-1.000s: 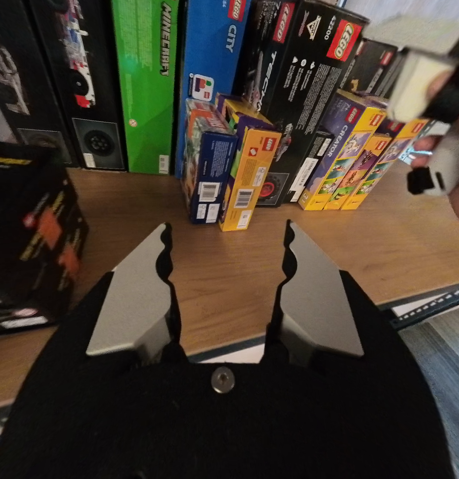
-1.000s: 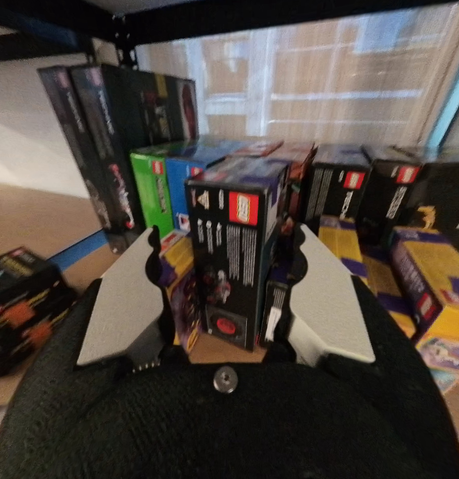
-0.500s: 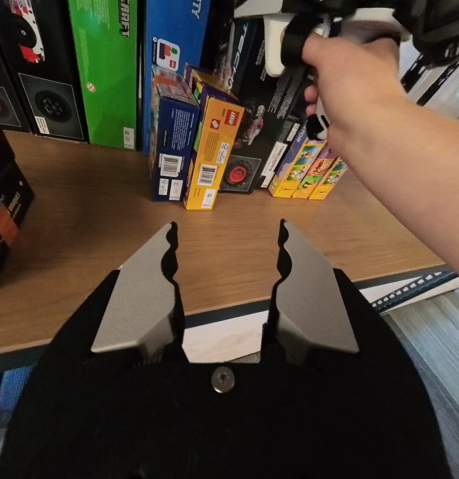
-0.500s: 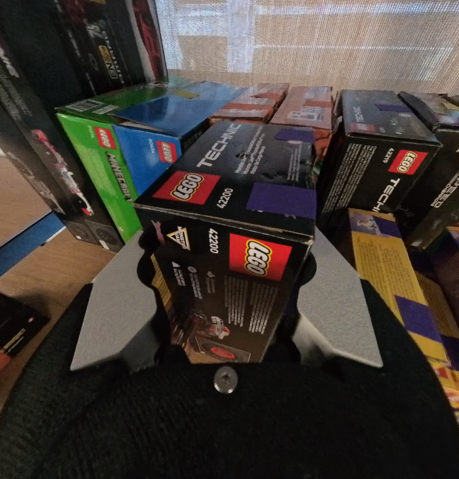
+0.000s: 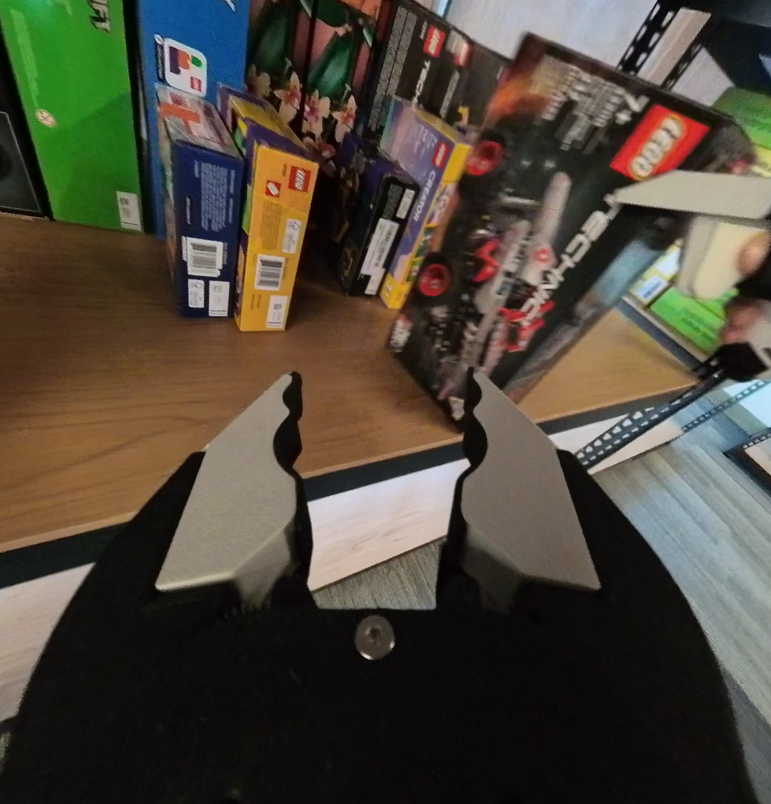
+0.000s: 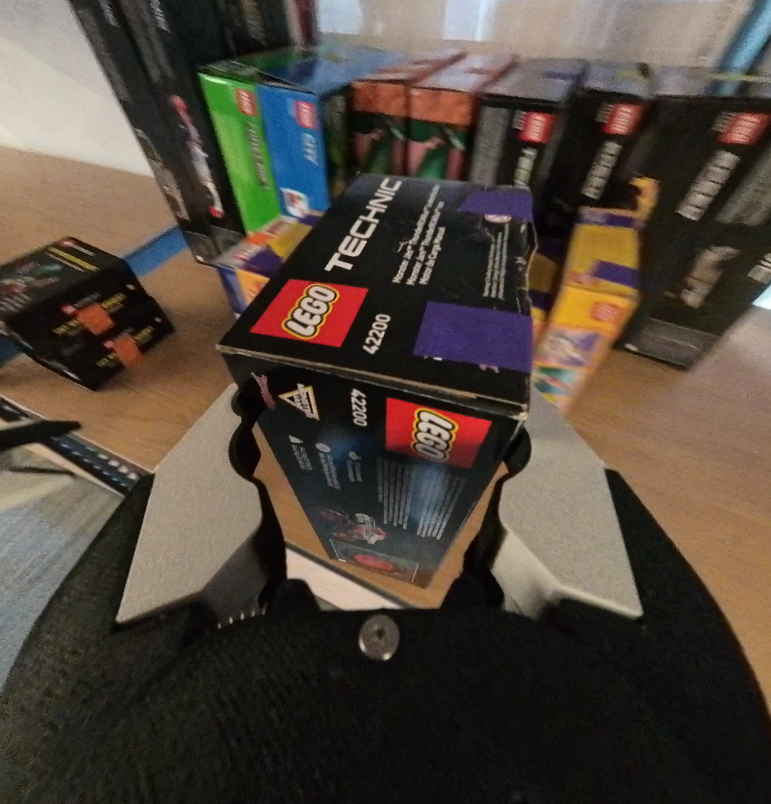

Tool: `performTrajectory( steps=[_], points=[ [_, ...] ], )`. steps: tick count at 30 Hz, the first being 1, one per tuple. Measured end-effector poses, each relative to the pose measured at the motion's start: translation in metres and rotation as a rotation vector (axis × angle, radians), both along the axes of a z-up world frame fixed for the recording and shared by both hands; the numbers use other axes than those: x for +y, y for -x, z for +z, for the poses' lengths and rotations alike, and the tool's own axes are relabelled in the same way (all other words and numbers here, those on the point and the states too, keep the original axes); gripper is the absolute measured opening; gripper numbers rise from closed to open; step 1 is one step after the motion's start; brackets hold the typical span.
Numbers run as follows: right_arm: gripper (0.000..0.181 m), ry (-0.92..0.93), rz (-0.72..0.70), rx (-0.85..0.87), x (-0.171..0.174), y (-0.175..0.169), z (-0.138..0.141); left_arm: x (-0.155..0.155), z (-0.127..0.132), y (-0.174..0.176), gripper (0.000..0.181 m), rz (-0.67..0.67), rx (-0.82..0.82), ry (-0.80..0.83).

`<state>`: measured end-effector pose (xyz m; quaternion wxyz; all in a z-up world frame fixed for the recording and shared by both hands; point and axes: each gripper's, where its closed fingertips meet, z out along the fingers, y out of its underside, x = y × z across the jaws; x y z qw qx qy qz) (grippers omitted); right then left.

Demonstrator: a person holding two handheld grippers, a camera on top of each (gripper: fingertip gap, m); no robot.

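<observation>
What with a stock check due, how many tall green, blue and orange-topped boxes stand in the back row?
Tall bright green cardboard box: 1
Tall bright blue cardboard box: 1
Orange-topped cardboard boxes: 2
Total: 4

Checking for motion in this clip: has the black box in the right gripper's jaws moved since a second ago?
Yes. The black box has come forward out of the row of boxes toward the wooden shelf front edge, away from the yellow box, which it earlier stood beside.
</observation>
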<state>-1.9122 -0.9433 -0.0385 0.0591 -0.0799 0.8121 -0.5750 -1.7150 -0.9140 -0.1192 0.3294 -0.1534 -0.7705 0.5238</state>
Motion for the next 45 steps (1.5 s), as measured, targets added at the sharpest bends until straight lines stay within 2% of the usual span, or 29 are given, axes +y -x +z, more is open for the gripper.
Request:
performTrajectory(
  steps=[4, 8, 10, 13, 17, 21, 25, 30, 34, 37, 39, 42, 43, 45],
  points=[
    [0.115, 0.000, -0.136, 0.040, 0.036, 0.103, 0.001, 0.014, -0.007, 0.008, 0.072, 0.005, 0.010, -0.028],
    [0.115, 0.038, -0.237, 0.038, 0.018, 0.228, 0.002, 0.030, -0.018, 0.025, 0.072, 0.019, -0.045, -0.042],
    [0.115, 0.082, -0.272, 0.034, -0.008, 0.288, 0.004, 0.038, -0.019, 0.036, 0.072, 0.050, -0.066, -0.031],
    [0.115, 0.094, -0.286, 0.038, -0.066, 0.364, 0.005, 0.054, -0.015, 0.055, 0.070, 0.140, -0.060, -0.009],
    [0.115, 0.118, -0.256, 0.001, -0.156, 0.423, 0.004, 0.079, -0.017, 0.094, 0.069, 0.240, 0.009, -0.016],
    [0.115, 0.041, -0.185, 0.002, -0.235, 0.428, 0.000, 0.099, -0.032, 0.127, 0.068, 0.316, 0.023, -0.062],
    [0.114, -0.032, -0.121, -0.042, -0.277, 0.411, -0.004, 0.110, -0.034, 0.144, 0.067, 0.339, 0.021, -0.105],
    [0.116, -0.041, 0.103, -0.031, -0.268, 0.383, -0.015, 0.115, -0.028, 0.147, 0.065, 0.341, -0.012, -0.107],
    [0.094, -0.072, 0.146, 0.004, -0.252, 0.404, -0.041, 0.122, -0.028, 0.148, 0.064, 0.332, -0.039, -0.105],
    [0.091, -0.075, 0.140, -0.024, -0.253, 0.421, -0.048, 0.129, -0.032, 0.151, 0.063, 0.327, -0.073, -0.110],
    [0.090, -0.092, 0.165, 0.003, -0.259, 0.427, -0.052, 0.134, -0.037, 0.153, 0.063, 0.327, -0.083, -0.122],
    [0.097, -0.170, 0.339, 0.062, -0.260, 0.411, -0.064, 0.140, -0.051, 0.160, 0.063, 0.325, -0.093, -0.148],
    [0.102, -0.200, 0.346, 0.096, -0.263, 0.412, -0.069, 0.142, -0.056, 0.162, 0.064, 0.326, -0.098, -0.157],
    [0.101, -0.226, 0.374, 0.143, -0.269, 0.411, -0.075, 0.145, -0.064, 0.167, 0.064, 0.323, -0.095, -0.168]
  ],
)
